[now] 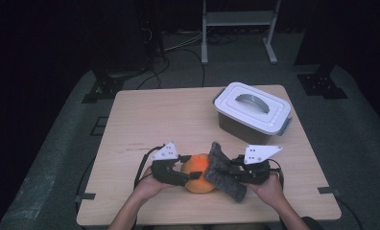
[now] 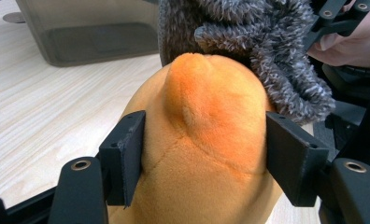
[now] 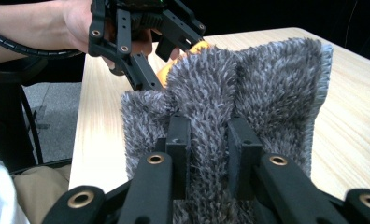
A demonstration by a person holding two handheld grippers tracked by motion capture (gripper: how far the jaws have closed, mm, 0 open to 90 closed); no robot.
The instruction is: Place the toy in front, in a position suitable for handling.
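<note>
The orange toy (image 2: pixel 206 140) was soft, short plush with stitched seams. The grey cloth (image 3: pixel 248 88) was shaggy, rough fibre. The tabletop (image 1: pixel 169 120) looked like pale matt wood. The box (image 1: pixel 252 112), at 1 o'clock, was smooth plastic.
</note>
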